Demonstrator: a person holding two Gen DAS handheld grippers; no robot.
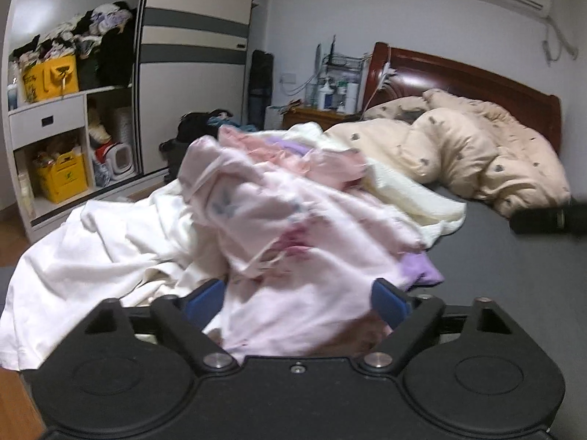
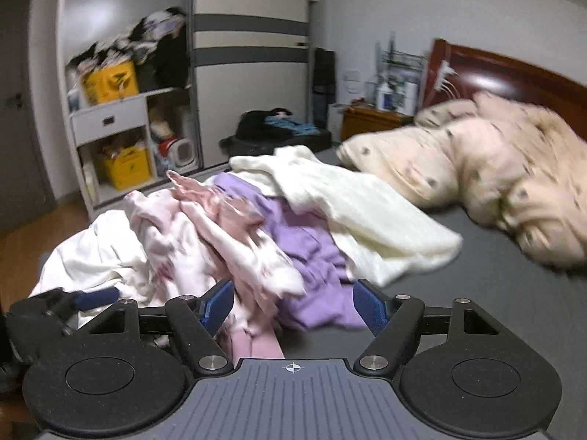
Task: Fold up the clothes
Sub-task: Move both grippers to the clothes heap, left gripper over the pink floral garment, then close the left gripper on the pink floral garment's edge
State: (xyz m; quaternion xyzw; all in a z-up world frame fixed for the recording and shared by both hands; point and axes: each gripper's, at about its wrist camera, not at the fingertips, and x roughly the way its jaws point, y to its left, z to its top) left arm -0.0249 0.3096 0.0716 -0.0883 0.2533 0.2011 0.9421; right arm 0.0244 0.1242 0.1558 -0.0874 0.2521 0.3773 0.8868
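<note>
A heap of clothes lies on the grey bed sheet [image 2: 477, 311]. On top is a pale pink printed garment [image 1: 293, 227], with a white one [image 1: 99, 253] to its left, a purple one [image 2: 312, 256] under it and a cream knit [image 2: 367, 216] behind. My left gripper [image 1: 297, 304] is open, and the pink garment [image 2: 190, 242] drapes between its wide blue pads [image 1: 205, 300]. My right gripper [image 2: 293, 306] is open too, at the near edge of the heap, with pink and purple cloth between its fingers. In the right wrist view the left gripper [image 2: 73, 302] shows at the far left.
A beige duvet [image 1: 477, 150] is bunched at the dark wooden headboard [image 1: 458, 77]. Bare grey sheet lies to the right of the heap. An open wardrobe [image 1: 73, 110] with yellow boxes stands to the left, a nightstand [image 1: 319, 115] behind, and dark bags [image 2: 275, 128] on the floor.
</note>
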